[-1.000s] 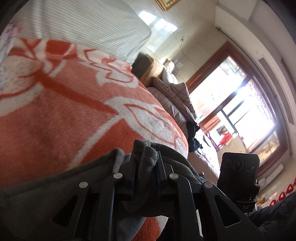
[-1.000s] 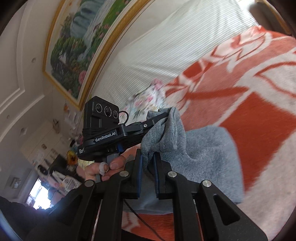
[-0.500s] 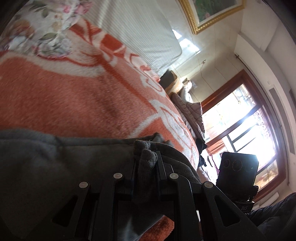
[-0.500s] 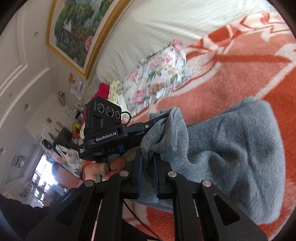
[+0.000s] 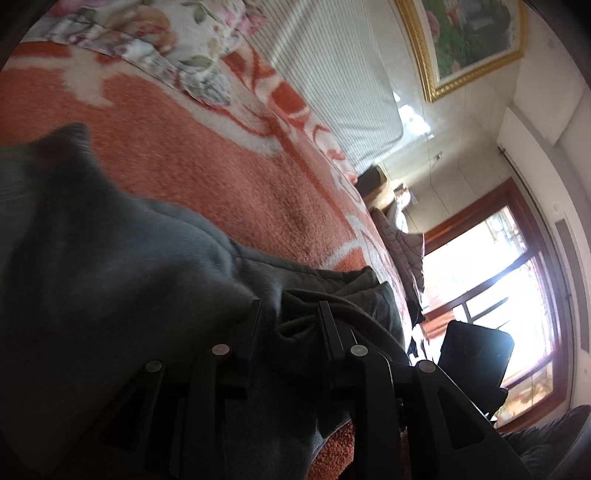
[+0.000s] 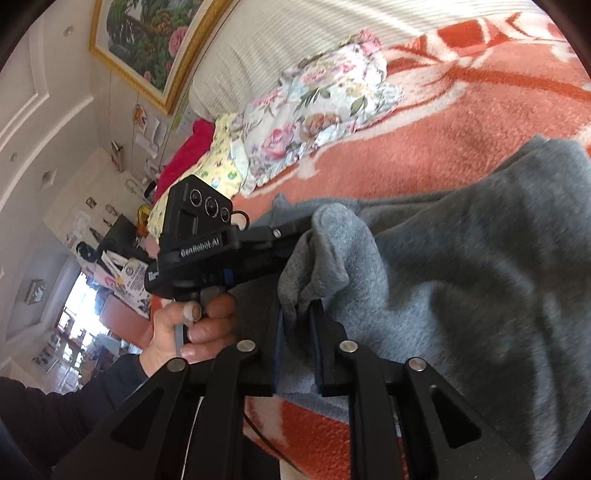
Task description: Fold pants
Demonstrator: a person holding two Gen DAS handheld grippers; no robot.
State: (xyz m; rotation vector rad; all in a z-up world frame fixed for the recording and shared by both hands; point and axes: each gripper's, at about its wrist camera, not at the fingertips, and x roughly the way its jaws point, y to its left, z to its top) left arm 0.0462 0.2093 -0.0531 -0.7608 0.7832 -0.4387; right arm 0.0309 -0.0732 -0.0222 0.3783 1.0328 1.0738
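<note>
The grey pants (image 6: 461, 280) lie on an orange and white blanket (image 6: 424, 147) that covers the bed. The soft fleece cloth spreads wide toward the right side of the right wrist view, and one bunched edge of it rises up between the two grippers.

The right gripper (image 6: 297, 325) has this edge between its two fingers. Its jaws have just been opening, and a narrow gap now shows beside the cloth, so the pads seem not to press it firmly any more. The left gripper (image 5: 290, 317) has a dark fold of the same pants (image 5: 129, 277) between its fingers. Its jaws also have just been opening; the fold sits loose in the gap, touching the right finger. In the right wrist view this left gripper (image 6: 291, 236) comes in from the left, held by a person's hand (image 6: 184, 332) in a dark sleeve.

Behind the pants, a flowered cloth (image 6: 317, 99) lies on the blanket near a striped headboard (image 6: 295, 33). A framed picture (image 6: 147, 40) hangs on the wall above. In the left wrist view, a bright window (image 5: 498, 295) stands at the far right.
</note>
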